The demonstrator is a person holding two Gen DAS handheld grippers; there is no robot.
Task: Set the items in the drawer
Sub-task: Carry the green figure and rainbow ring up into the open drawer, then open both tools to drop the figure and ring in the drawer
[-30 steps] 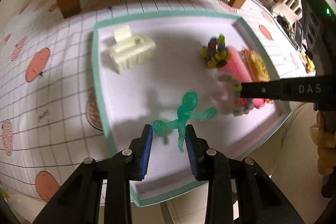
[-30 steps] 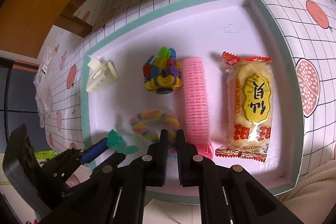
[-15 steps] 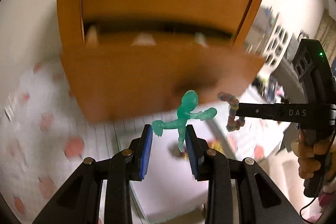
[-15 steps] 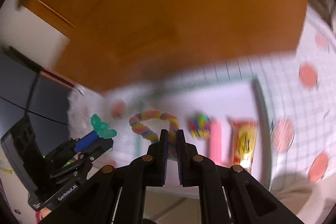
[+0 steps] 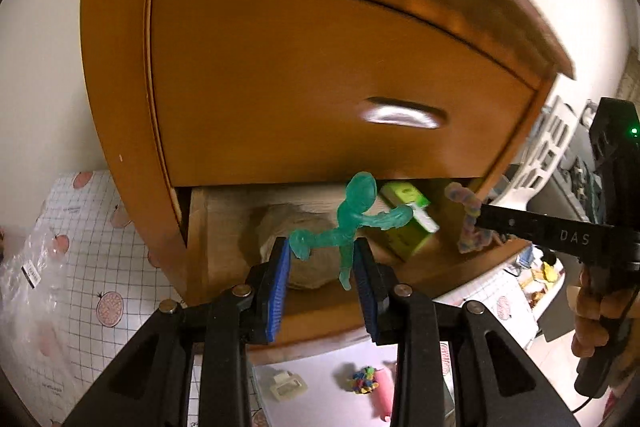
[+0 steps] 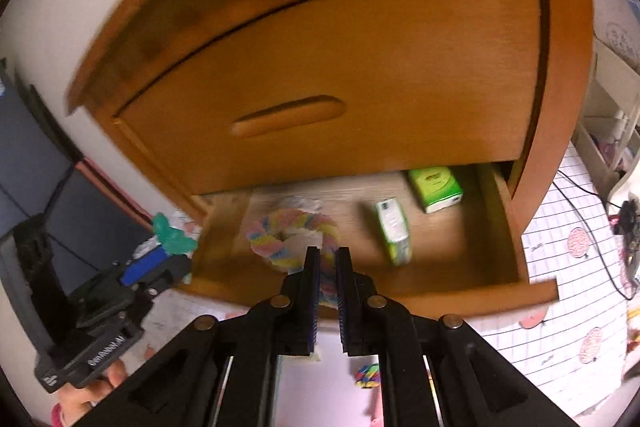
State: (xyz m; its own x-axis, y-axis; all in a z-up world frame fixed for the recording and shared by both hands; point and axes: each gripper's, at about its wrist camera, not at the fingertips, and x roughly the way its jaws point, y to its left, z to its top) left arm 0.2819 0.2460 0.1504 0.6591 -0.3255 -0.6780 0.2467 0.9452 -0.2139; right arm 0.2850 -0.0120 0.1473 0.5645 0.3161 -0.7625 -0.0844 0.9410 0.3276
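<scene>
A green figure (image 5: 352,223) is clamped in the left gripper (image 5: 320,267) at frame centre; a pastel ring (image 6: 292,239) is pinched by the right gripper (image 6: 328,267) — both seen before the open drawer (image 6: 496,227), lower centre.

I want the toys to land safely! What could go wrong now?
1. The see-through green rubbery toy man is pinched only by a leg in the left gripper, so it might slip.
2. The pastel rainbow fuzzy ring in the right gripper could snag the open wooden drawer.
3. The green tissue packs leave less room.
</scene>
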